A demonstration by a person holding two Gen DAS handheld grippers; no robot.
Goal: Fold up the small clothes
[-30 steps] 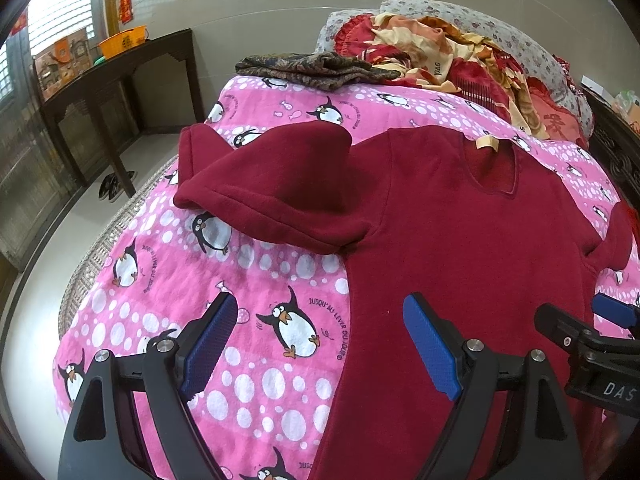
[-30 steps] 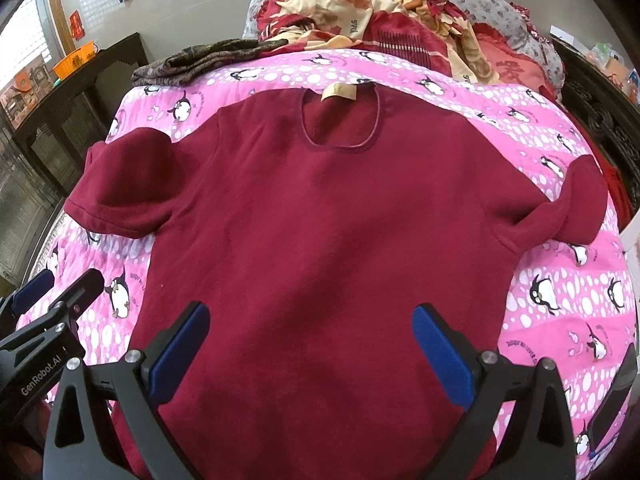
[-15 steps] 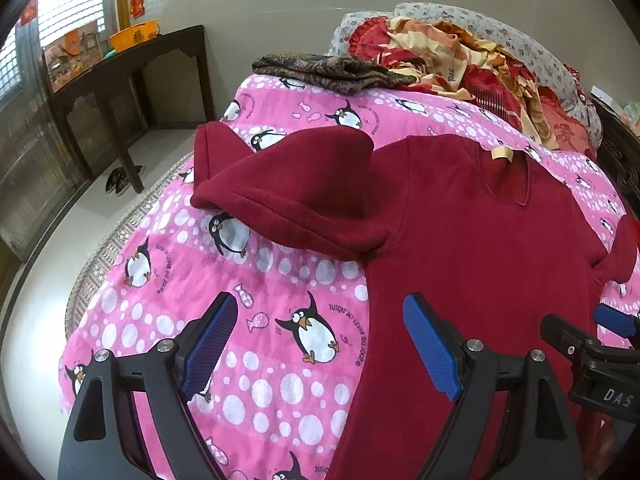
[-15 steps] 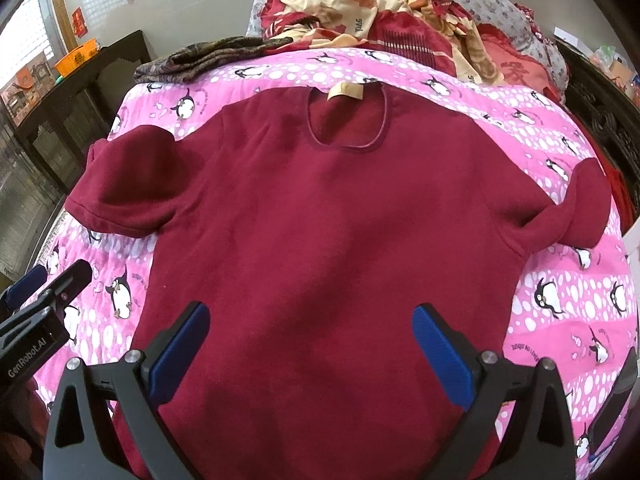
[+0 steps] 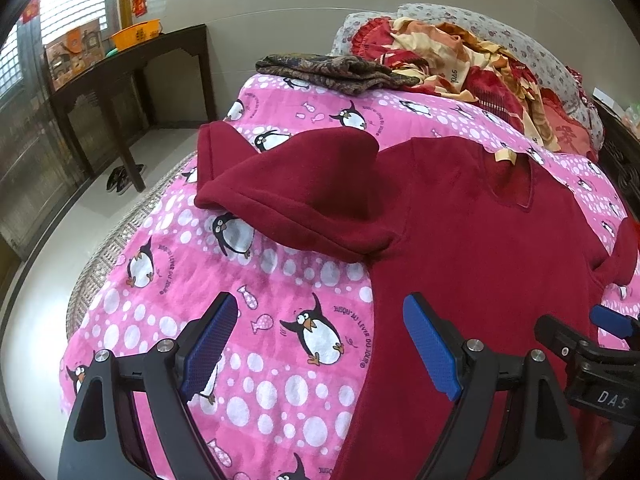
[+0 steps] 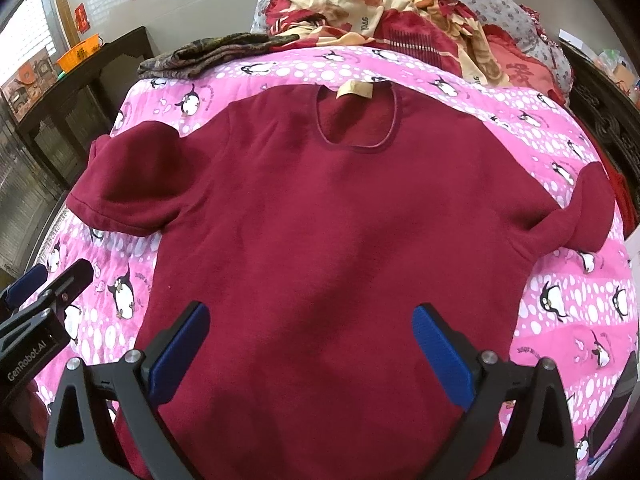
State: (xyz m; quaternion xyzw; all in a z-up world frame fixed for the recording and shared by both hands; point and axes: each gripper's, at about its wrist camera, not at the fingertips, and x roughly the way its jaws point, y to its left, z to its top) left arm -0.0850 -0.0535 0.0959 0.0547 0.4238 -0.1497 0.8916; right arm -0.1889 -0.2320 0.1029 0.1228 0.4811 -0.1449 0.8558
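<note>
A dark red short-sleeved top [image 6: 332, 220] lies spread flat, neck away from me, on a pink penguin-print bedspread [image 6: 592, 300]. Its left sleeve [image 5: 304, 196] is bunched and stands up a little; the right sleeve [image 6: 584, 212] curls near the bed's right side. My left gripper [image 5: 320, 344] hovers open over the bedspread beside the top's lower left edge, holding nothing. My right gripper [image 6: 312, 348] hovers open above the top's lower middle, empty. Each gripper shows at the edge of the other's view.
A folded dark patterned cloth [image 5: 328, 70] and a heap of red and cream bedding [image 6: 400, 20] lie at the head of the bed. A dark wooden side table [image 5: 132, 64] with an orange basket stands left, shoes [image 5: 120, 176] under it. Dark furniture [image 6: 600, 92] borders the right.
The left gripper has drifted left and back, so more bedspread and floor show and the top sits further right. The right view has barely shifted. Both stay open.
</note>
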